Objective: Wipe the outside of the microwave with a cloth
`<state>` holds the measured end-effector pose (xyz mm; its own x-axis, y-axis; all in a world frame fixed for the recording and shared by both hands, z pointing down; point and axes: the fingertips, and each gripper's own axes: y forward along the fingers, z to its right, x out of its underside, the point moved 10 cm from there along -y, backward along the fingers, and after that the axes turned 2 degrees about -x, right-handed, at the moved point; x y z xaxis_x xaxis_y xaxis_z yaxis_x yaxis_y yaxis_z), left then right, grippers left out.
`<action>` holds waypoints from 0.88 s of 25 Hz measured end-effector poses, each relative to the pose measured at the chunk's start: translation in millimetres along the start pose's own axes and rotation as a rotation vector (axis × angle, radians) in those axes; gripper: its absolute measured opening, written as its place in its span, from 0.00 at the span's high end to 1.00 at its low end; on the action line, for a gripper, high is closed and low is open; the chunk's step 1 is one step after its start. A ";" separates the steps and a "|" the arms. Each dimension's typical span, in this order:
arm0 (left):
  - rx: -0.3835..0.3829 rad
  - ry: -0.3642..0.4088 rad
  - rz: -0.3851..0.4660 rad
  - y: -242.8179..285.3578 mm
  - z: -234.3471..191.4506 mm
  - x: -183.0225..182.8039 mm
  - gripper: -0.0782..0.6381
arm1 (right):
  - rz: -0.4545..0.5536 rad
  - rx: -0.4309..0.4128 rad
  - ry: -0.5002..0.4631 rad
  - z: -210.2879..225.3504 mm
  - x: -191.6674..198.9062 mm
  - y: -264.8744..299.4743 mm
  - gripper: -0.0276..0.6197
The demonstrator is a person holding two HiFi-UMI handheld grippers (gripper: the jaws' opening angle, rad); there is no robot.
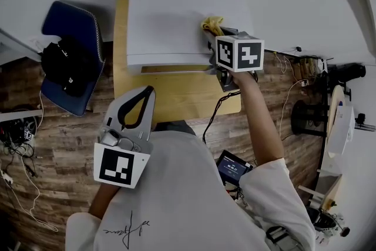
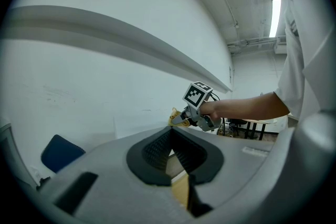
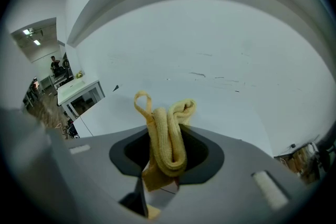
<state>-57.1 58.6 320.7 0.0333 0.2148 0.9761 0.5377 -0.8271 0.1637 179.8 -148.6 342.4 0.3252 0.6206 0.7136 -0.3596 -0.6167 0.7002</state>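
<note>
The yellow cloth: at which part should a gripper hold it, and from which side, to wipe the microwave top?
Probably at the bunched middle folds, where the right gripper clamps the cloth. Come from the microwave's front edge, angled down, so that the thick folded end sticks out past the jaws and meets the flat white top first.

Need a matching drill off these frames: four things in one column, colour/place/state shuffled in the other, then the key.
Things
1. cloth
2. microwave
3. left hand-held gripper
4. chair

Descriptions
A. blue, off the table's left end
B. white, standing on the wooden table
C. jaws together with nothing between them, held low, away from the microwave
D. yellow, clamped in the right hand-held gripper at the microwave's top

Pairs: 1-D, 2-B, 3-C, 4-A
</note>
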 end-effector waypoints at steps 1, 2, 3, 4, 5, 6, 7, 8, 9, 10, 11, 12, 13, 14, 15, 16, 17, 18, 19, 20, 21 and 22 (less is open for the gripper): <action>-0.002 0.000 0.000 -0.3 -0.3 -0.3 0.91 | 0.001 -0.009 -0.004 -3.5 -1.4 1.6 0.76; -0.003 0.001 -0.001 -0.4 -0.3 -0.8 0.91 | 0.000 -0.018 -0.009 -7.0 -2.9 3.0 0.76; -0.003 0.003 -0.001 -0.6 0.0 -1.2 0.91 | 0.000 -0.026 -0.015 -10.4 -4.3 4.3 0.76; -0.004 0.005 -0.001 -1.1 0.5 -1.5 0.91 | 0.000 -0.033 -0.019 -13.7 -5.4 5.3 0.76; -0.006 0.007 0.002 -1.9 1.1 -1.7 0.91 | 0.002 -0.041 -0.021 -16.9 -6.3 6.2 0.76; -0.009 0.007 0.006 -2.9 1.7 -1.7 0.91 | 0.004 -0.049 -0.020 -20.0 -6.9 7.2 0.76; -0.012 0.006 0.009 -4.1 2.1 -1.7 0.91 | 0.007 -0.057 -0.017 -22.9 -7.5 8.2 0.76; -0.015 0.004 0.011 -5.2 2.3 -1.7 0.91 | 0.011 -0.064 -0.013 -25.5 -8.2 9.1 0.76; -0.019 0.002 0.012 -6.4 2.4 -1.7 0.91 | 0.015 -0.071 -0.011 -28.2 -9.2 10.1 0.76; -0.022 0.001 0.011 -7.5 2.3 -1.5 0.91 | 0.018 -0.078 -0.010 -31.3 -10.5 11.2 0.76; -0.025 0.000 0.010 -8.7 2.0 -1.1 0.91 | 0.021 -0.086 -0.009 -34.9 -11.8 12.6 0.76; -0.027 0.000 0.010 -9.7 1.7 -0.6 0.91 | 0.023 -0.094 -0.010 -38.9 -13.1 14.4 0.76; -0.029 0.001 0.009 -10.3 1.4 -0.1 0.91 | 0.025 -0.101 -0.011 -43.0 -14.4 16.5 0.76; -0.032 0.001 0.010 -10.6 1.2 0.1 0.91 | 0.026 -0.108 -0.014 -46.9 -15.7 18.7 0.76; -0.035 0.000 0.011 -10.8 1.0 0.2 0.91 | 0.027 -0.113 -0.018 -50.5 -17.0 20.8 0.76; -0.038 -0.002 0.012 -11.0 0.7 0.2 0.91 | 0.028 -0.119 -0.021 -53.9 -18.4 22.8 0.76; -0.043 -0.006 0.012 -11.7 0.3 0.4 0.91 | 0.030 -0.124 -0.025 -57.3 -19.8 24.7 0.76; -0.048 -0.010 0.012 -12.6 -0.2 0.5 0.91 | 0.031 -0.130 -0.028 -60.8 -21.2 26.3 0.76; -0.053 -0.014 0.012 -13.8 -0.7 0.7 0.91 | 0.031 -0.137 -0.031 -64.5 -22.4 27.6 0.76; -0.056 -0.016 0.011 -14.9 -1.3 0.8 0.91 | 0.031 -0.145 -0.034 -68.3 -23.6 28.9 0.76; -0.060 -0.016 0.010 -15.8 -2.0 0.8 0.91 | 0.031 -0.153 -0.038 -72.2 -25.0 30.3 0.76; -0.063 -0.016 0.009 -16.4 -2.9 0.7 0.91 | 0.031 -0.161 -0.042 -76.1 -26.5 31.9 0.76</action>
<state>-68.4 70.8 319.0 0.0518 0.2150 0.9752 0.4830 -0.8601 0.1640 93.2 -147.8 344.1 0.3472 0.5795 0.7373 -0.5043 -0.5475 0.6678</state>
